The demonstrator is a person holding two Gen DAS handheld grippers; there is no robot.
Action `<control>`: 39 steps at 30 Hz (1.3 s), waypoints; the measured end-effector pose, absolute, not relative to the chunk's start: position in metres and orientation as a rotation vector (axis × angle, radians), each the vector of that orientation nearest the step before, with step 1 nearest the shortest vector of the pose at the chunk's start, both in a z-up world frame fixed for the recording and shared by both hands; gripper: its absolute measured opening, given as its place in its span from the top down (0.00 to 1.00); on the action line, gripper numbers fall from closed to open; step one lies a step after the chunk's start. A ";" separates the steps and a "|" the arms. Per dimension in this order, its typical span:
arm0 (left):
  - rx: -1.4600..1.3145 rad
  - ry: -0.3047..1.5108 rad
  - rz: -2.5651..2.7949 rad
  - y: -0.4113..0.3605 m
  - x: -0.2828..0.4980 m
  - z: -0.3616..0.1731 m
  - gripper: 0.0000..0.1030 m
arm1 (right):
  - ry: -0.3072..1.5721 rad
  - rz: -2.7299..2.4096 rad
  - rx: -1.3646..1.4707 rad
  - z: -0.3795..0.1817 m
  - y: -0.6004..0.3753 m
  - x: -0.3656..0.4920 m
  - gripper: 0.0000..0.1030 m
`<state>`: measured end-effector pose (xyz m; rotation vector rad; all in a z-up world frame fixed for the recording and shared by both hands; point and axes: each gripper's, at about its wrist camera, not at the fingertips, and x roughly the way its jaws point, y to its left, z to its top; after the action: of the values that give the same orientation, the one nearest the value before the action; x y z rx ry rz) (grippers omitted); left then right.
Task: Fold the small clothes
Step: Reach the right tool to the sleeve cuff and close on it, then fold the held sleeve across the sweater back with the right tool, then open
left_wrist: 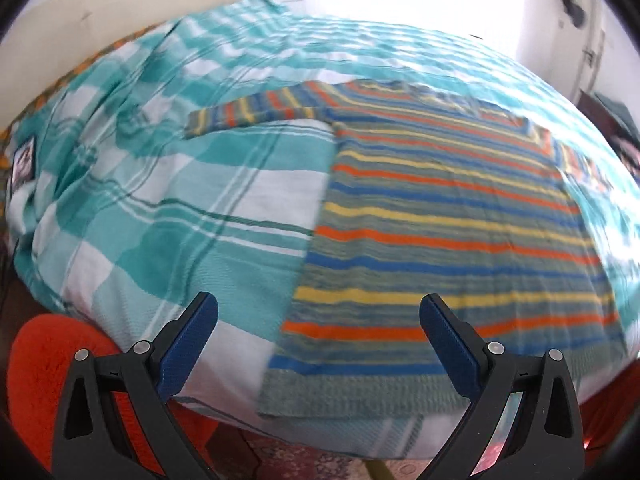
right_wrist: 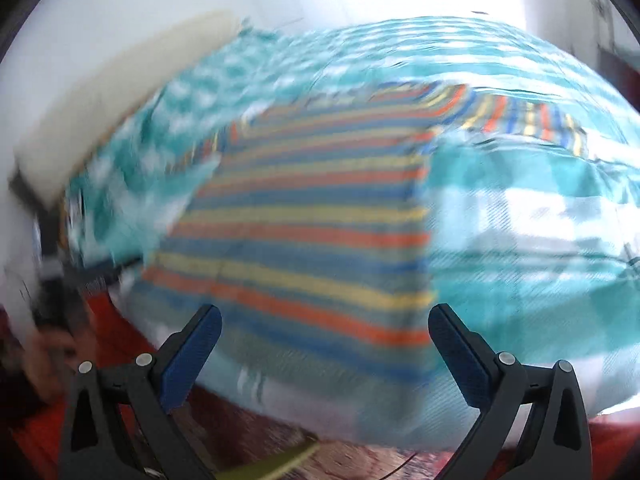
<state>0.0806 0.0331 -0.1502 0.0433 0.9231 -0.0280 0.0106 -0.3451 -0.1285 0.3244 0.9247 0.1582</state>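
Striped sweater (left_wrist: 448, 216) lies flat on bedspread (left_wrist: 160, 216); both grippers (left_wrist: 319, 344) (right_wrist: 325, 354) spread, empty. Next: pinch sleeve (left_wrist: 256, 114) at ten o'clock, fold inward.

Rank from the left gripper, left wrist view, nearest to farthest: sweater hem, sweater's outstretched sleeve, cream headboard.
From the left gripper, jaws open and empty:
1. Sweater hem, just below and ahead, on the near bed edge.
2. Outstretched sleeve, mid-bed, up and left.
3. Cream headboard, far upper left, beyond the checked bedspread.

free: bedspread (left_wrist: 160, 208) left of striped sweater (left_wrist: 440, 220) | obstacles: none seen
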 end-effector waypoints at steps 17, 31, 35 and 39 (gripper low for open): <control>0.034 1.046 0.012 0.031 0.106 -0.187 0.02 | 0.911 -0.292 0.816 -0.177 -0.694 0.171 0.22; 0.079 1.049 0.002 0.023 0.109 -0.197 0.02 | 0.916 -0.115 0.657 -0.135 -0.629 0.216 0.94; 0.042 1.046 -0.031 0.026 0.108 -0.195 0.02 | 0.887 0.047 0.568 -0.075 -0.553 0.255 0.94; 0.003 1.016 -0.056 0.032 0.103 -0.184 0.02 | 0.909 0.208 0.492 -0.055 -0.443 0.309 0.95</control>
<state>0.1035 0.0322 -0.1838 0.0035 1.0157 -0.0561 0.3095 -0.4435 -0.0554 0.4920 0.9089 0.2083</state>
